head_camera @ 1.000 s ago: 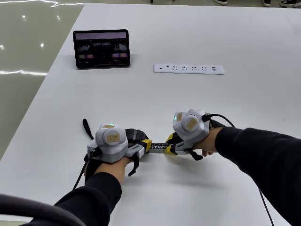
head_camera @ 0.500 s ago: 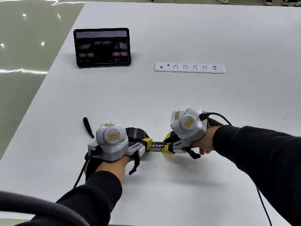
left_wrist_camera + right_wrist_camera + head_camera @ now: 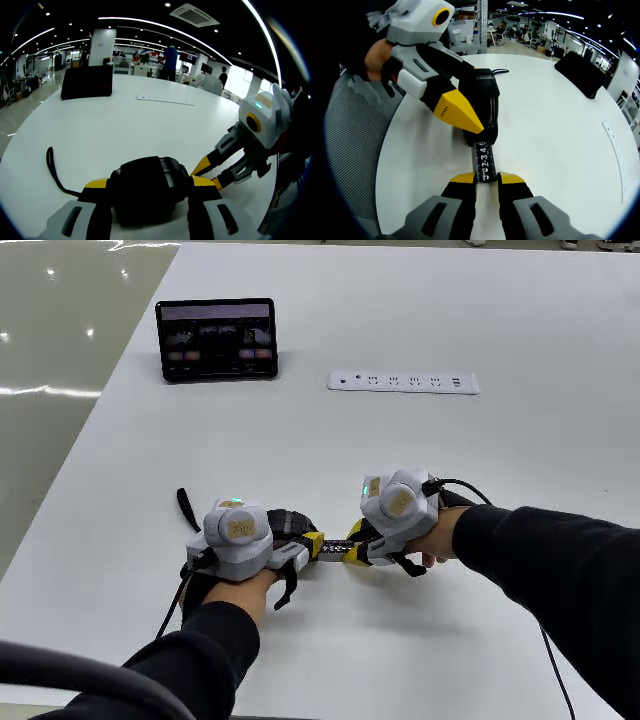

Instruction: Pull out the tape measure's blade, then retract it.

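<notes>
1. The black tape measure (image 3: 147,187) sits on the white desk (image 3: 450,460) near its front edge. It is clamped by its sides between the yellow tips of the left tongs (image 3: 300,545).
2. Its mouth faces the person's right. A short length of blade (image 3: 484,160) runs out from it, low over the desk, so the long axis lies left to right in the head view.
3. The right tongs (image 3: 486,178) stand narrow, pinched on the blade's outer end. The printed numbers read along the strip toward the case.
4. The end hook is hidden between the right tongs' tips. In the head view the blade is too small to read, and the left tongs' body covers most of the case.
5. A black wrist strap (image 3: 50,167) trails from the case across the desk to the left.
6. Farther back stand a dark tablet (image 3: 216,340) and, to its right, a white power strip (image 3: 403,383) lying flat, both well apart from the tongs.
</notes>
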A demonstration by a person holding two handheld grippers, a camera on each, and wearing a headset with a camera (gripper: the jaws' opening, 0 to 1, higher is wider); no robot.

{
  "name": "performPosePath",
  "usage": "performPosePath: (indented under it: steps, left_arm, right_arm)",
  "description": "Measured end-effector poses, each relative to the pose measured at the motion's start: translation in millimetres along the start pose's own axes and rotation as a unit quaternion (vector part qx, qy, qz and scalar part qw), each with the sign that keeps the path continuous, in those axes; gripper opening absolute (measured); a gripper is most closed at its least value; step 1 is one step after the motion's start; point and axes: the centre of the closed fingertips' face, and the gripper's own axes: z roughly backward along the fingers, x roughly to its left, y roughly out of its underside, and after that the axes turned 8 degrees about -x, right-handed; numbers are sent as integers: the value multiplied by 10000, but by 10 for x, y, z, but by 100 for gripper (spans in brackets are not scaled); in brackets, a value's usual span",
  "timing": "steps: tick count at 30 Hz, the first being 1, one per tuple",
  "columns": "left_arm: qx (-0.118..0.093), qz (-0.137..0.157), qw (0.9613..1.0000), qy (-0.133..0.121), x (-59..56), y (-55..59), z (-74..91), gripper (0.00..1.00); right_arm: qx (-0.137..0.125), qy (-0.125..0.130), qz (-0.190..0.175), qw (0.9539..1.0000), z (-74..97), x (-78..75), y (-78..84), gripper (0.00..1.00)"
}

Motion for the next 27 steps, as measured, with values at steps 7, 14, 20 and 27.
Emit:
performPosePath:
  steps: [7, 14, 20, 27]
  left_arm:
    - [4, 14, 10000, -3, 3, 1, -1, 57]
    - [14, 19, 10000, 14, 4, -3, 2, 57]
    - [22, 29, 10000, 16, 7, -6, -1, 57]
    - [15, 39, 10000, 6, 9, -3, -2, 57]
  right_arm:
    - [-19, -50, -22, 10000, -7, 14, -13, 11]
    - [-163, -48, -72, 9998, -107, 44, -128, 11]
    - [-149, -73, -57, 9998, -152, 49, -180, 11]
    - [-128, -122, -28, 9998, -163, 37, -189, 11]
